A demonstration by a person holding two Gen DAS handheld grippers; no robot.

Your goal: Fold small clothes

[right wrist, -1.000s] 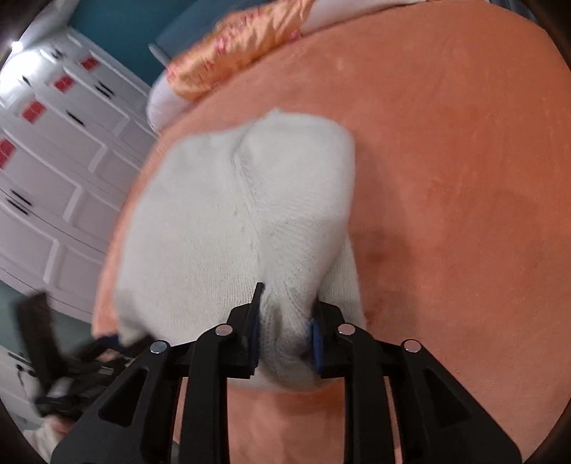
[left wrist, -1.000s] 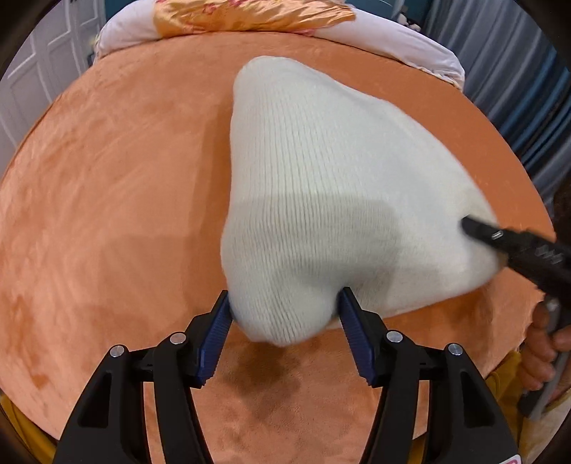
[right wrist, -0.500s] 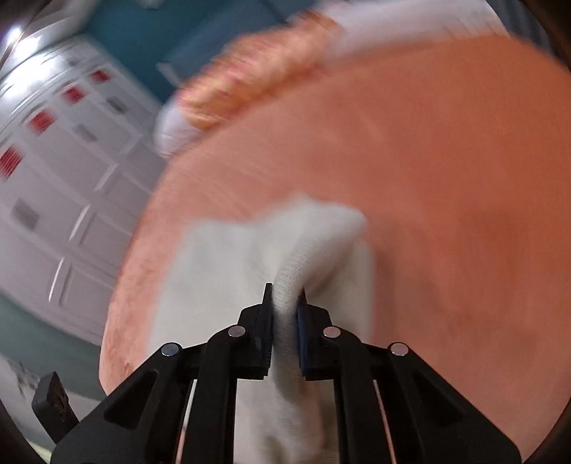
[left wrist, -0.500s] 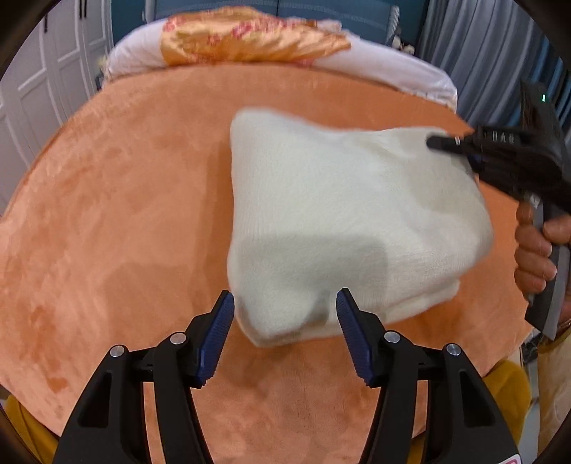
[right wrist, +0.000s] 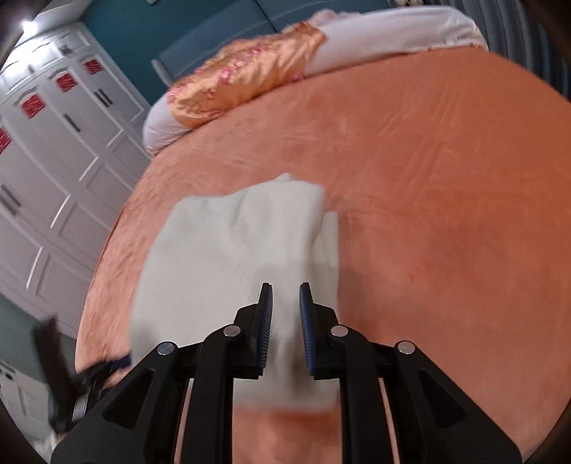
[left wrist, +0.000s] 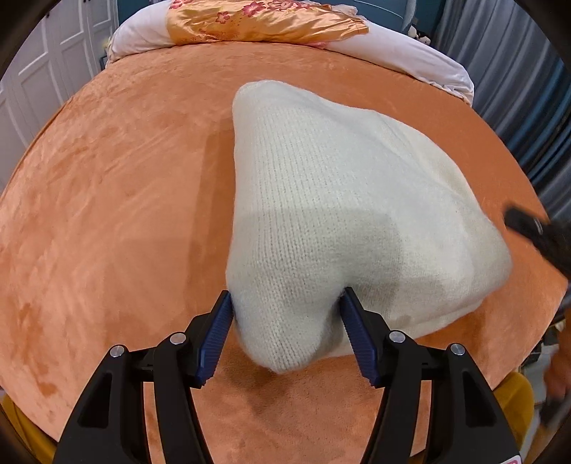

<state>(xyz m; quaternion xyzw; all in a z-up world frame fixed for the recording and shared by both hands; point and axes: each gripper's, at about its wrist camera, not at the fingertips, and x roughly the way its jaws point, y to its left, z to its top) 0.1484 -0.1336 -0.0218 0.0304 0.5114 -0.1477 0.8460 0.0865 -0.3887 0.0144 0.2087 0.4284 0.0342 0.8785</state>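
Note:
A cream knitted garment [left wrist: 335,200] lies folded on the orange bed cover [left wrist: 107,200]. My left gripper [left wrist: 287,324] is open, its blue pads either side of the garment's near corner, touching it without pinching. My right gripper [right wrist: 285,314] has its jaws a little apart over the garment [right wrist: 228,257], which lies flat below and is blurred; I see no cloth pinched between the pads. The right gripper's tip [left wrist: 528,228] shows at the garment's right edge in the left wrist view.
A white pillow [left wrist: 392,50] with an orange flowered cloth [left wrist: 257,21] lies at the bed's far end. White wardrobe doors [right wrist: 46,171] stand to the left, grey-blue curtains [left wrist: 528,78] to the right. The bed's near edge [left wrist: 510,385] is just beside the garment.
My right gripper lifted the garment's right edge up and over, then came back down and opened its jaws, letting the cloth go. My left gripper stayed open around the near corner.

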